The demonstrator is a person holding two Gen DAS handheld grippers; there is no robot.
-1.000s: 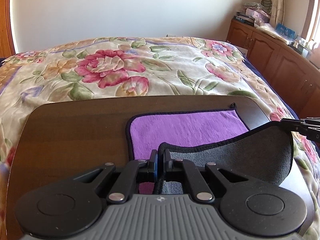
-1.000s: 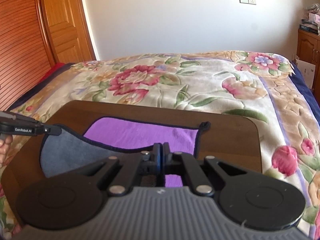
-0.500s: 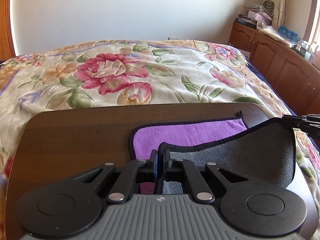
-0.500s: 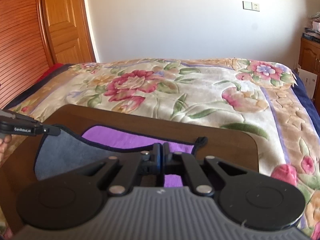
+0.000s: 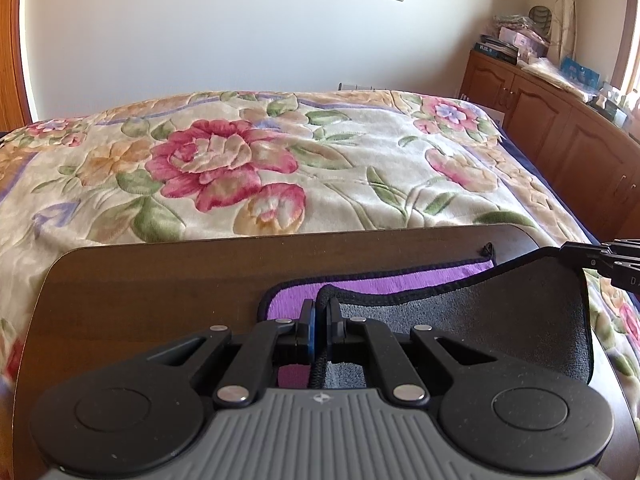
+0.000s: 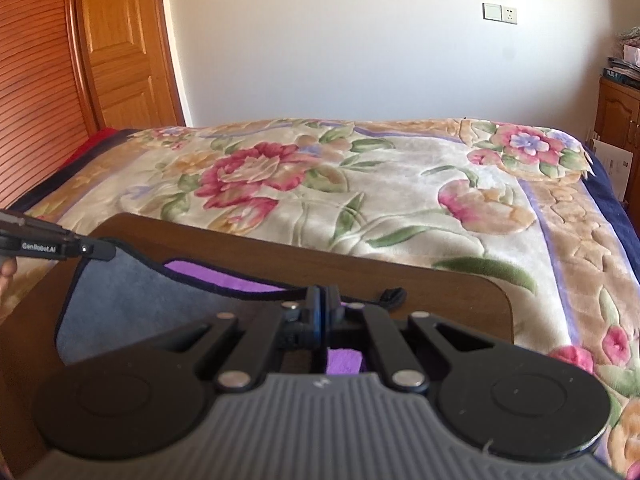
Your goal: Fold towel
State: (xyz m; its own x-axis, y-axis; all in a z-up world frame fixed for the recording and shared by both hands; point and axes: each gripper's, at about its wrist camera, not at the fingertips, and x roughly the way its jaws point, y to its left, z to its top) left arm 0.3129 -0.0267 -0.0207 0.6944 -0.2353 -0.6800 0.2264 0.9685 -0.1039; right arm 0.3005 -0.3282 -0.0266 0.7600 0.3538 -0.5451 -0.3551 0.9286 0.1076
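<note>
A towel, purple on one face [image 5: 384,285] and grey on the other [image 5: 500,316], lies on a dark wooden table [image 5: 160,280]. My left gripper [image 5: 320,312] is shut on the towel's near-left corner. My right gripper [image 6: 323,304] is shut on the near-right corner. Both corners are lifted and carried toward the far edge, so the grey underside [image 6: 132,300] hangs between them over the purple face [image 6: 224,278]. Each gripper shows in the other's view, the right one at the left wrist view's right edge [image 5: 568,249], the left one at the right wrist view's left edge [image 6: 108,252].
The table stands against a bed with a floral blanket [image 5: 240,160]. Wooden cabinets [image 5: 560,132] with clutter run along the right. A wooden door [image 6: 120,48] is at the left. The towel's hanging loop [image 6: 390,295] lies near the table's far edge.
Both grippers have moved forward toward the table's far edge with the towel corners. The grey underside now covers more of the purple face, leaving a narrower purple strip.
</note>
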